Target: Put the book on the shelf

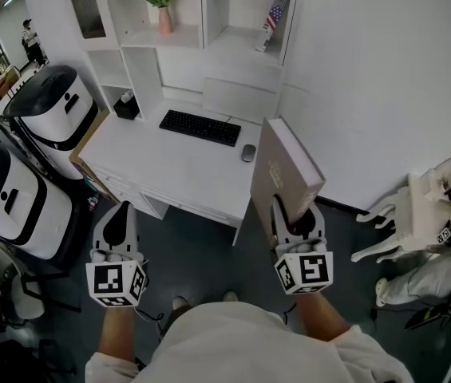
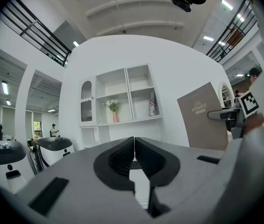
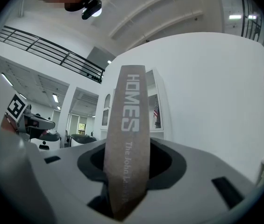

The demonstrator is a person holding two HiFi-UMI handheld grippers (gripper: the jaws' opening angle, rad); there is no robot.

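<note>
A thick brown book (image 1: 281,174) with "HOMES" on its spine (image 3: 128,139) stands upright in my right gripper (image 1: 293,214), whose jaws are shut on its lower edge. It hangs over the floor at the desk's front right corner. The same book (image 2: 202,118) appears at the right of the left gripper view. My left gripper (image 1: 119,226) is held level to the left of it, jaws shut with nothing between them (image 2: 134,155). The white shelf unit (image 1: 201,14) rises behind the desk, with open compartments (image 2: 141,94).
The white desk (image 1: 169,170) carries a black keyboard (image 1: 199,127), a mouse (image 1: 247,152) and a black box (image 1: 126,104). A pink vase of flowers (image 1: 164,6) and a small flag (image 1: 274,16) sit on shelves. White machines (image 1: 49,110) stand left, white furniture (image 1: 433,206) right.
</note>
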